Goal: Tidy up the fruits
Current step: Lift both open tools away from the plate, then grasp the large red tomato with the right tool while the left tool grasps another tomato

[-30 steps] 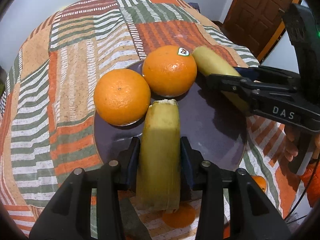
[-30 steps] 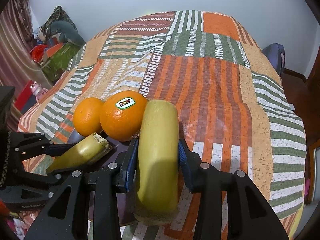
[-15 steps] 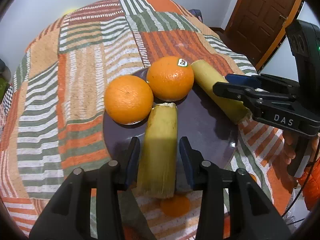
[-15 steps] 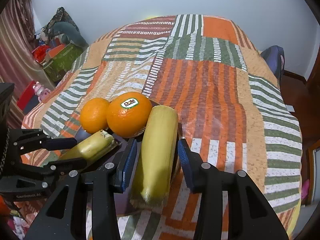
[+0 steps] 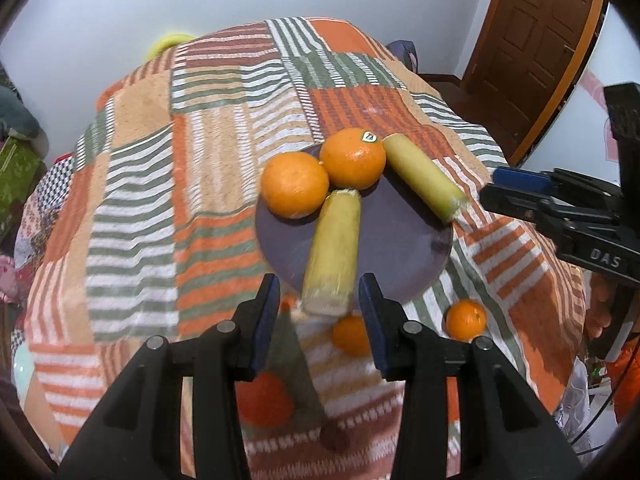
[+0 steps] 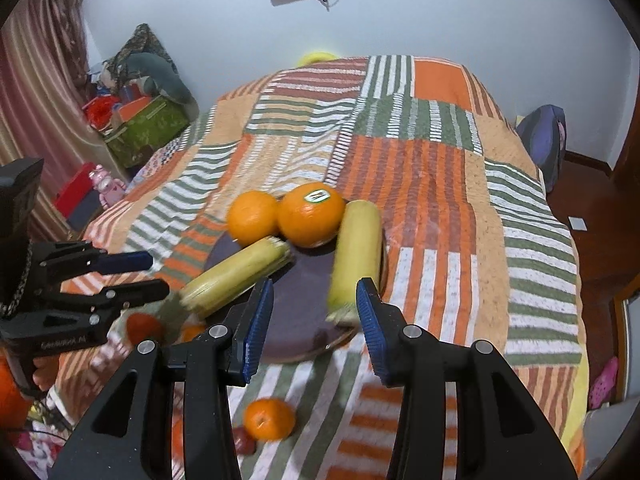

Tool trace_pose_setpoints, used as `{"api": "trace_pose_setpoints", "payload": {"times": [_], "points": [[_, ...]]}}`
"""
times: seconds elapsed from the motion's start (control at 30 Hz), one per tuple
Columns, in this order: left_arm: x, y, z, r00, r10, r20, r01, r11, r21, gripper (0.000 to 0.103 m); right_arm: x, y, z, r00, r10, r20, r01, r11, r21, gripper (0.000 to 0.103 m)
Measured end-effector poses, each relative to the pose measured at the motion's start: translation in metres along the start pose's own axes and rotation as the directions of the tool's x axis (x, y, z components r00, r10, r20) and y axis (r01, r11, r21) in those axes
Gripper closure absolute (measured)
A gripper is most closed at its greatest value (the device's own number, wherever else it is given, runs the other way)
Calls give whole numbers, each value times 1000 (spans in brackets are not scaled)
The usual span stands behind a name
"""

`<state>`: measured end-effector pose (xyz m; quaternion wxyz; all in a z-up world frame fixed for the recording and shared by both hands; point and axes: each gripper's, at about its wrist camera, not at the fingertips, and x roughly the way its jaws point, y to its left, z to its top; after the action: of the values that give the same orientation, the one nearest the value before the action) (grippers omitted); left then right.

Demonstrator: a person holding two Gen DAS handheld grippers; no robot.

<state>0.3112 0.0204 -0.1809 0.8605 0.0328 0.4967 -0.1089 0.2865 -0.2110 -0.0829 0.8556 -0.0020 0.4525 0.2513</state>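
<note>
Both claws stood part-open and empty — the left claw [image 5: 318,312], the right claw [image 6: 316,316]. The small orange [image 6: 269,419] at 6 o'clock looked firm, smooth, likely to roll; best gripped across its middle.

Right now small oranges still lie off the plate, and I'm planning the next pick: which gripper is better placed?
Probably the left gripper: both are open and empty, but a small orange lies just under its fingers.

Plate [image 5: 404,248] on bed [image 5: 136,184]: two oranges [image 5: 296,189] touching at plate's far edge, two bananas [image 5: 334,254] overhanging plate's rim; small oranges [image 5: 466,319] off plate, nearer side.
</note>
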Motion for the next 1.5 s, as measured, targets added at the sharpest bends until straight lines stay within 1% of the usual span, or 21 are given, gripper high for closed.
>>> {"api": "trace_pose_setpoints", "payload": {"times": [0.1, 0.2, 0.27, 0.37, 0.43, 0.57, 0.73, 0.87, 1.03, 1.2, 1.33, 1.5], "points": [[-18, 8, -13, 1000, 15, 1, -15, 1000, -24, 62, -10, 10, -6, 1000, -13, 3, 13, 1000, -26, 63], [-33, 15, -26, 1000, 31, 4, -30, 999, -45, 60, -20, 21, -15, 1000, -5, 0, 5, 999, -44, 63], [-43, 18, -35, 999, 49, 12, -48, 997, -57, 54, -26, 29, -22, 1000, -1, 0, 1, 999, -54, 63], [-56, 23, -49, 998, 65, 20, -63, 995, -73, 50, -31, 39, -32, 1000, 11, -8, -11, 998, -63, 55], [-64, 25, -60, 998, 61, 23, -59, 995, -81, 50, -32, 46, -38, 1000, 14, -17, -15, 998, -64, 55], [-83, 25, -80, 998, 54, 41, -51, 995, -86, 43, -35, 58, -50, 999, 32, -31, -33, 998, -58, 55], [-97, 27, -101, 998, 54, 43, -50, 994, -94, 42, -33, 72, -67, 998, 45, -53, -48, 997, -55, 54], [-99, 32, -109, 998, 59, 36, -55, 993, -106, 42, -26, 79, -80, 996, 53, -75, -57, 997, -52, 53], [-93, 37, -116, 998, 62, 18, -59, 991, -118, 42, -8, 83, -94, 992, 40, -119, -46, 998, -53, 53], [-85, 42, -118, 998, 57, 5, -56, 990, -127, 42, 11, 85, -101, 985, 41, -169, -49, 998, -46, 52], [-78, 44, -117, 999, 47, -11, -48, 990, -131, 42, 13, 90, -100, 987, 20, -161, -32, 997, -73, 50], [-70, 44, -117, 999, 45, -21, -47, 991, -127, 42, 20, 96, -100, 986, -27, -167, 6, 992, -125, 50]]}}
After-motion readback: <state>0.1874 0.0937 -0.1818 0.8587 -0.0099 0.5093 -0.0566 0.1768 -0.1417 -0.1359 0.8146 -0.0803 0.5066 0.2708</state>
